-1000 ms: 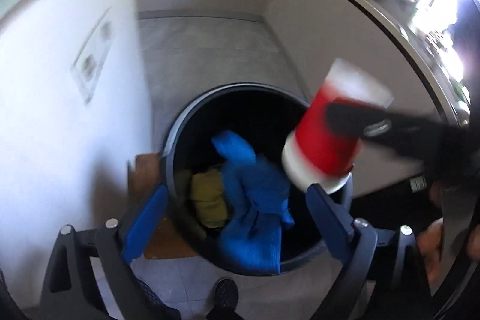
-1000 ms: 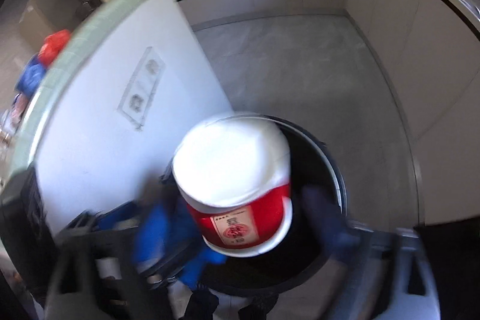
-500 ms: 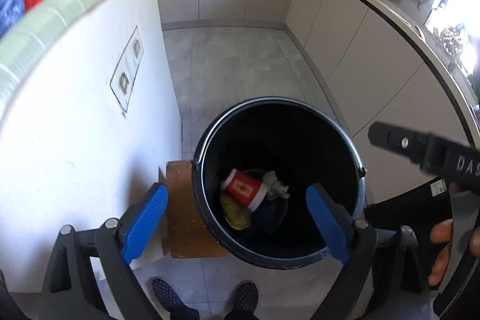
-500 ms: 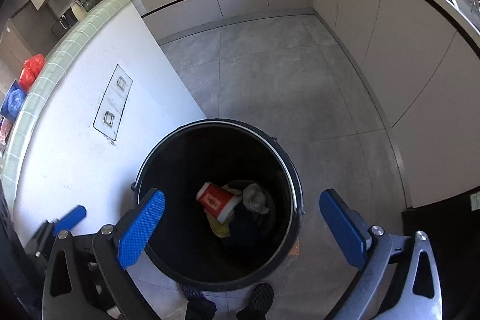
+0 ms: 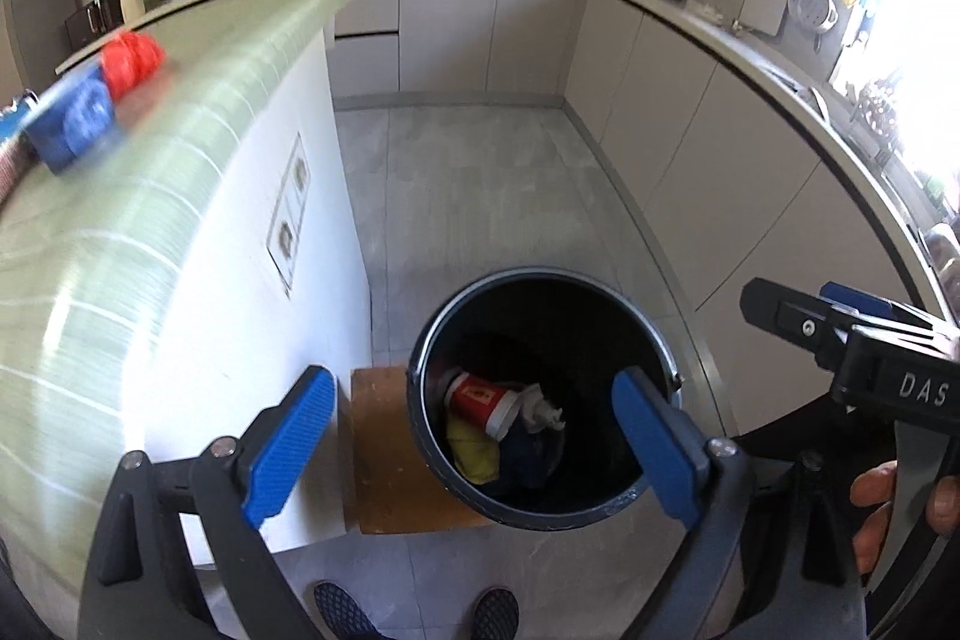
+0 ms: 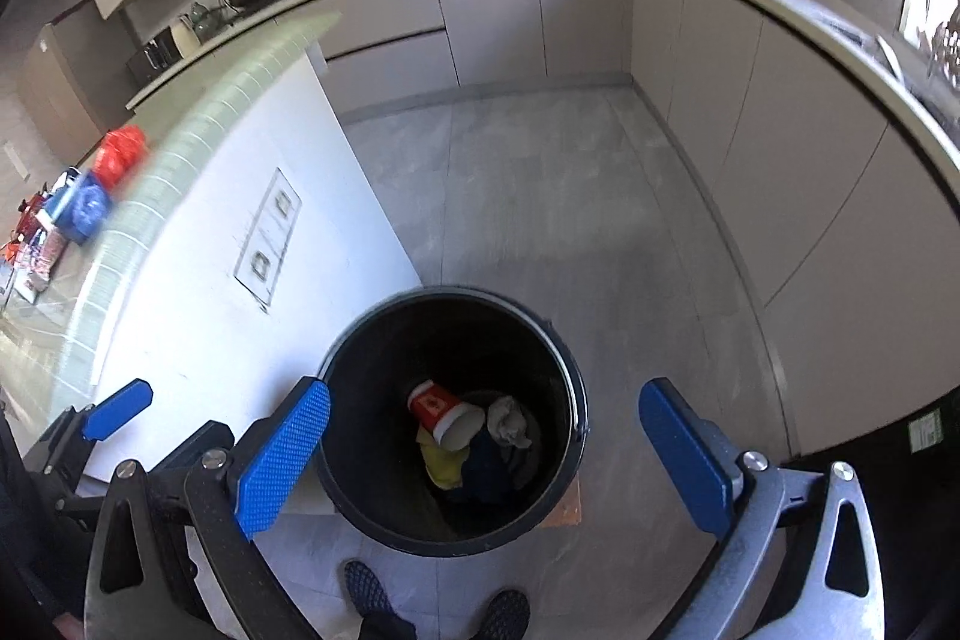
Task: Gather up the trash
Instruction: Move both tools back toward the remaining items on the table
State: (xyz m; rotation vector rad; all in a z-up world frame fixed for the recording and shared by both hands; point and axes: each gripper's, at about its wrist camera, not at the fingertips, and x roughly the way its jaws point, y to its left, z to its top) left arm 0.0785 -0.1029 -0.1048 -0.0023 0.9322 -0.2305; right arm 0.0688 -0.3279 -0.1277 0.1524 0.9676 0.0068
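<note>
Both grippers spread wide and empty above a black trash bin (image 5: 543, 400), looking steeply down into it. Left gripper (image 5: 474, 451): blue fingers (image 5: 288, 445) parted to either side of the bin mouth, nothing between the pads. Right gripper (image 6: 489, 451): fingers (image 6: 684, 463) likewise far apart, framing the bin (image 6: 450, 424) with no object touched. Deep in the bin, below and between the fingers, a red paper cup (image 5: 480, 400) lying on its side, white rim toward the right, atop a yellow crumpled piece (image 5: 474, 451), a dark blue wad and a grey-white crumpled tissue (image 5: 540, 409); same cup (image 6: 444, 412) seen from the right wrist with open mouth facing the lower right. Under the bin, a brown wooden board (image 5: 396, 451) on the grey tiled floor. Left of the left finger, a white wall panel topped by a green tiled counter (image 5: 138, 196), bearing a red bag (image 5: 129, 58) and a blue bag (image 5: 75, 121), well apart from the fingers and blurred. Below the fingers, two dark shoes (image 6: 432, 607) at the frame bottom. At the right edge of the left-wrist view, a hand (image 5: 900, 505) on the right gripper's handle.
</note>
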